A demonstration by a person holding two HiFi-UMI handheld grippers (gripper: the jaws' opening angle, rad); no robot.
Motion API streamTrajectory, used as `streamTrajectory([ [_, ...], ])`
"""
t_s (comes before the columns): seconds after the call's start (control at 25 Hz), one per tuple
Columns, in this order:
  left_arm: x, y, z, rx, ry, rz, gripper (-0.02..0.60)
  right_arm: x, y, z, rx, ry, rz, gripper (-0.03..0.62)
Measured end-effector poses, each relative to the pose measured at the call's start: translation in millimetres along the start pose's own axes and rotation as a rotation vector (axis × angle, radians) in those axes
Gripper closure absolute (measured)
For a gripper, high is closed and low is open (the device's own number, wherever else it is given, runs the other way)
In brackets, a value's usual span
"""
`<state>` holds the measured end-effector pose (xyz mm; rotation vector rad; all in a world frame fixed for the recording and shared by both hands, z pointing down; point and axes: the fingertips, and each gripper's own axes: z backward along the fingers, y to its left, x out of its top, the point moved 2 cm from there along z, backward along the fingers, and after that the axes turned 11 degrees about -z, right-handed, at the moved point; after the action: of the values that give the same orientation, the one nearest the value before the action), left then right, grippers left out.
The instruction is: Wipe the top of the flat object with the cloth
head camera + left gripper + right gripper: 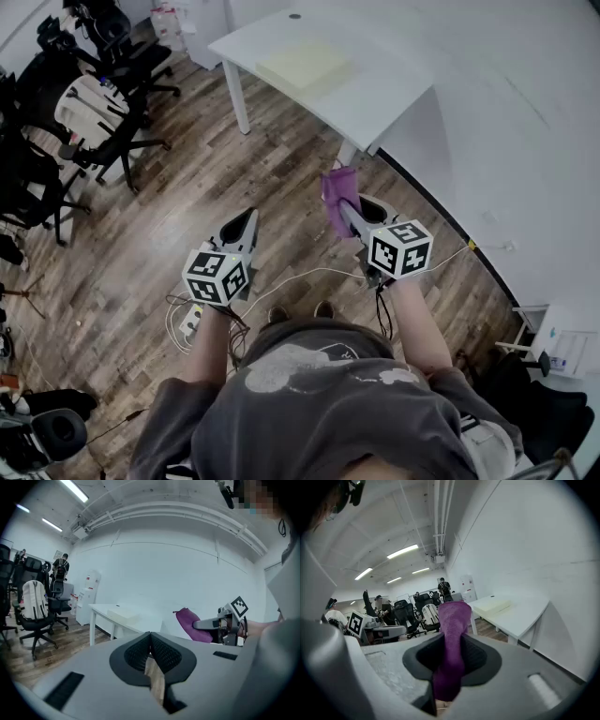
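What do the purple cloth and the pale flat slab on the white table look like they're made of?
The purple cloth looks like a soft napped textile, probably microfibre or terry: its surface is fuzzy and matte, and it bends limply. The flat slab is pale yellowish, matte and square-edged, perhaps foam or board; I cannot tell which.

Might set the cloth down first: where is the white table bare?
The table is bare right of the pale flat object and along its near edge. Crowded only on the floor: office chairs at left. The cloth sits in the right gripper.
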<state>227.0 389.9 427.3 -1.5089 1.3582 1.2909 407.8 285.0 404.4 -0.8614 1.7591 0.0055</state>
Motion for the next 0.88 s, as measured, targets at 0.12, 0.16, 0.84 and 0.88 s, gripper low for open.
streamTrajectory([
  [0.12,4,6,5,0.018,-0.007,-0.012,0.584,-1,5,-4,0.008,0.006,0.004,0.503],
  [0.16,4,7,7,0.023,-0.008,-0.015,0.584,-2,7,-4,0.008,0.008,0.004,0.503],
  [0.84,-19,42,50,0.055,0.009,0.026,0.584,-19,57,-37,0.093,0.04,0.058,0.503],
  [0.88,-22,48,55,0.059,0.013,0.035,0.584,-19,61,-42,0.095,0.038,0.059,0.503],
])
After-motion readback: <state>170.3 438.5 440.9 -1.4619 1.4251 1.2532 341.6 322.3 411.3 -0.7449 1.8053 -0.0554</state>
